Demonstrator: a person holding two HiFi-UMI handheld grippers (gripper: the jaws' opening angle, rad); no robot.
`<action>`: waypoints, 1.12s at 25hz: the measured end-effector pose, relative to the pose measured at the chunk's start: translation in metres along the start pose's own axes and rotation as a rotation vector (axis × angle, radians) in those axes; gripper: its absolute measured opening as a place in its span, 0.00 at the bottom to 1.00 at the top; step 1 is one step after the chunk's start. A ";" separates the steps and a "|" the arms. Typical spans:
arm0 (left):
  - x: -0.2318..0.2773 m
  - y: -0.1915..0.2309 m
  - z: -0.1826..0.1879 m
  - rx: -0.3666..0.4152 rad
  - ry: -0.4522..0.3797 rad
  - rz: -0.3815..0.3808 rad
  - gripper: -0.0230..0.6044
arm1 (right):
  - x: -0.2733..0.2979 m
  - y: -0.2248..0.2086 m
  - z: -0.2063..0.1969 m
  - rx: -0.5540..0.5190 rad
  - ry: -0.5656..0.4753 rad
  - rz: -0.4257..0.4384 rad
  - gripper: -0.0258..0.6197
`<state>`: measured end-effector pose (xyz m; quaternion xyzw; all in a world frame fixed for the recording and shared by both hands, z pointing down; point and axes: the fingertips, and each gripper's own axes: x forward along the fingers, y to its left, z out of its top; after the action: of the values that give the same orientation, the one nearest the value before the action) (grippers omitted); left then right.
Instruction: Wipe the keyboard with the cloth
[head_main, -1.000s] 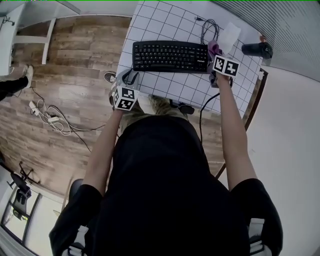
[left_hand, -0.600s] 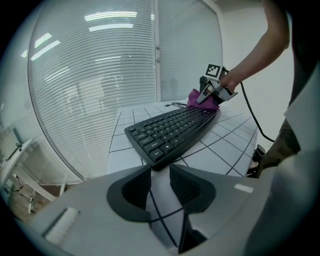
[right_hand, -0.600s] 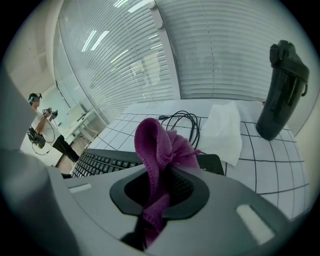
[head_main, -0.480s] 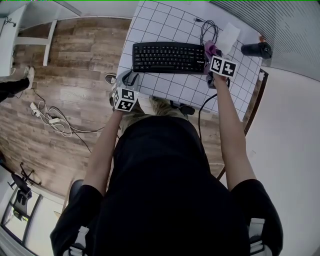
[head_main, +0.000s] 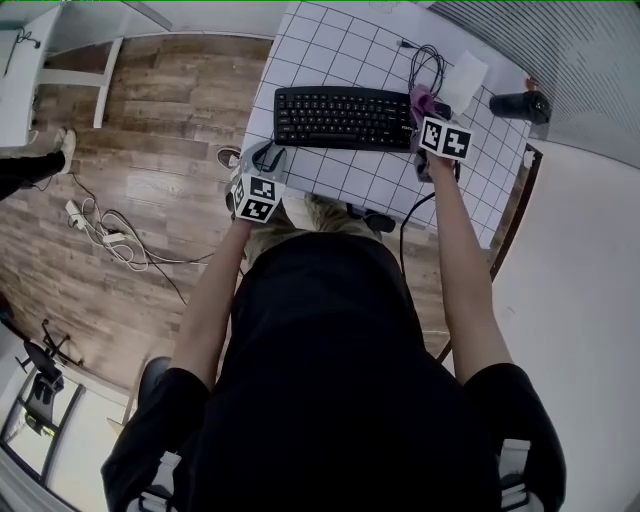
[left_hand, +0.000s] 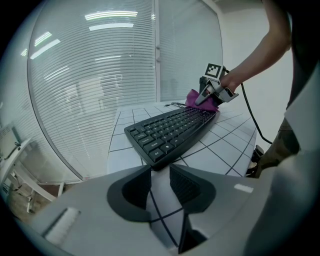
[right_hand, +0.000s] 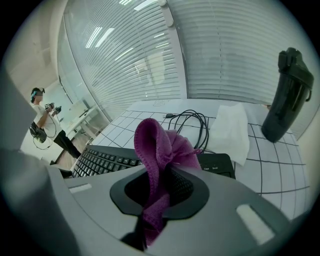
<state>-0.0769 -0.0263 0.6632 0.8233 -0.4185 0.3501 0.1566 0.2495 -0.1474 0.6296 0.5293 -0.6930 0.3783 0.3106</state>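
One purple cloth (right_hand: 159, 145) is pinched between the right gripper's (right_hand: 159, 190) fingers, at the right end of the black keyboard (head_main: 343, 117) (mid-table on the gridded table (head_main: 330, 45)). The left gripper (left_hand: 160, 186) hovers at the near left corner, fingers slightly apart, holding nothing.

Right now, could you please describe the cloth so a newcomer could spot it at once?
On the white gridded table, look at the right end of the black keyboard. The cloth is bunched there, pinched in the right gripper; it is the only purple thing, unlike the white sheet beside it.
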 end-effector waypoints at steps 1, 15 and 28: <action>0.000 0.000 0.000 -0.002 0.000 -0.003 0.22 | 0.000 0.000 0.000 0.004 -0.001 -0.003 0.14; -0.001 -0.001 0.000 0.000 -0.001 -0.005 0.22 | 0.006 0.039 -0.005 -0.022 0.011 0.068 0.14; -0.001 -0.001 0.001 -0.002 -0.002 -0.009 0.22 | 0.013 0.074 -0.010 -0.051 0.030 0.116 0.14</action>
<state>-0.0760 -0.0254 0.6621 0.8253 -0.4152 0.3483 0.1586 0.1749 -0.1336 0.6308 0.4746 -0.7271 0.3858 0.3118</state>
